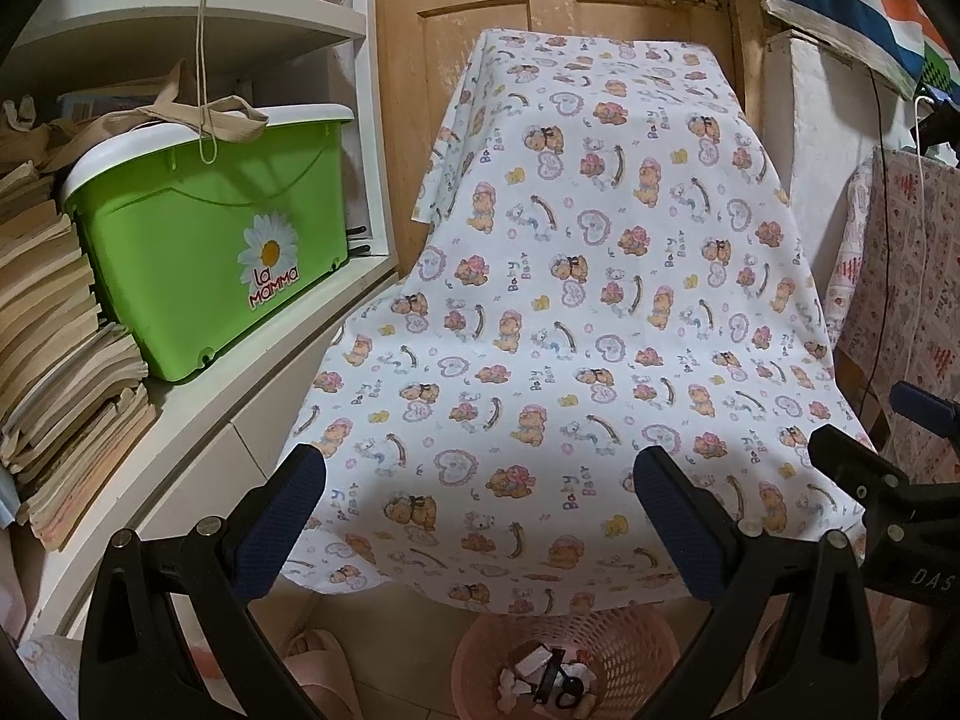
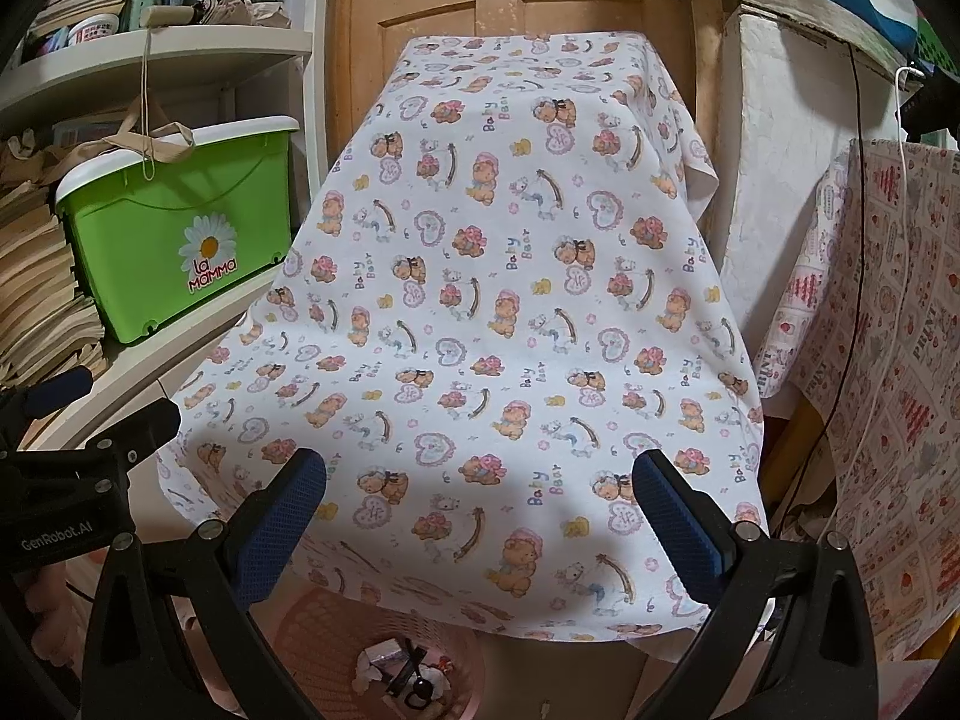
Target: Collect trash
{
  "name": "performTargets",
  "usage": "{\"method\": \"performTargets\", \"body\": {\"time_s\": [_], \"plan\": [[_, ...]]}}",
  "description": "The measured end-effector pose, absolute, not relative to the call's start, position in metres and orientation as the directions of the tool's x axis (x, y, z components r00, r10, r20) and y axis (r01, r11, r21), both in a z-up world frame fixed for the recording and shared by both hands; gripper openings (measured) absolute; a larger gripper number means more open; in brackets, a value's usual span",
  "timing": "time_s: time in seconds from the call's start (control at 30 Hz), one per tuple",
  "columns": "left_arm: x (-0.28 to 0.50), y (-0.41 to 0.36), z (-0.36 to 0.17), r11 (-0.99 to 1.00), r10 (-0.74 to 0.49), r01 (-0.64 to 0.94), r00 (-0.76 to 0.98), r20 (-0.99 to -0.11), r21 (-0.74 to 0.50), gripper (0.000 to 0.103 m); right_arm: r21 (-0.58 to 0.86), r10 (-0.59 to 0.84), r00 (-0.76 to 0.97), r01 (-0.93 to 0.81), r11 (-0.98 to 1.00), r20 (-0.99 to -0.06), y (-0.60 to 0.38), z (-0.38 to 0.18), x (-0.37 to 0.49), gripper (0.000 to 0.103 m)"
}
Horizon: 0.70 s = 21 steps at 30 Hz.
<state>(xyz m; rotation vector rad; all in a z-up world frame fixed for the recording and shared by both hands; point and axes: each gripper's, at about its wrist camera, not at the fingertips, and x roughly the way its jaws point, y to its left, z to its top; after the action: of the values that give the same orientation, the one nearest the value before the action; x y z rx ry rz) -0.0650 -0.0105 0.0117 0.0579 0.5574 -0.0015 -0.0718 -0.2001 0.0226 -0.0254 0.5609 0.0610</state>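
Observation:
A pink mesh waste basket [image 1: 624, 648] stands on the floor under the front edge of a table; it appears again in the right wrist view [image 2: 324, 618]. Scraps of trash [image 1: 552, 675], white and black bits, lie in its bottom [image 2: 402, 675]. The table is covered with a white bear-print cloth [image 1: 570, 300] [image 2: 510, 300], and I see nothing lying on it. My left gripper [image 1: 480, 480] hangs open above the table's near edge, nothing between its fingers. My right gripper [image 2: 480, 480] is open and empty too, beside the left one, which shows at the left edge [image 2: 72, 480].
A green storage box [image 1: 204, 240] sits on white shelving [image 1: 252, 396] at left, next to stacked papers [image 1: 54, 360]. A wooden door [image 1: 456, 30] stands behind the table. Another cloth-covered surface [image 2: 888, 360] with hanging cables is at right. Pink slippers [image 1: 318, 660] lie on the floor.

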Motion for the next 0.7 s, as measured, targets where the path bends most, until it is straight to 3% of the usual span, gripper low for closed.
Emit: {"method": "performTargets", "body": {"time_s": [0.7], "plan": [[-0.0665, -0.0100, 0.0118, 0.997, 0.013, 0.025, 0.855, -0.518, 0.067, 0.102, -0.001, 0.057, 0.846, -0.068, 0.998, -0.531, -0.2022, 0.0233, -0.0723, 0.103]]}}
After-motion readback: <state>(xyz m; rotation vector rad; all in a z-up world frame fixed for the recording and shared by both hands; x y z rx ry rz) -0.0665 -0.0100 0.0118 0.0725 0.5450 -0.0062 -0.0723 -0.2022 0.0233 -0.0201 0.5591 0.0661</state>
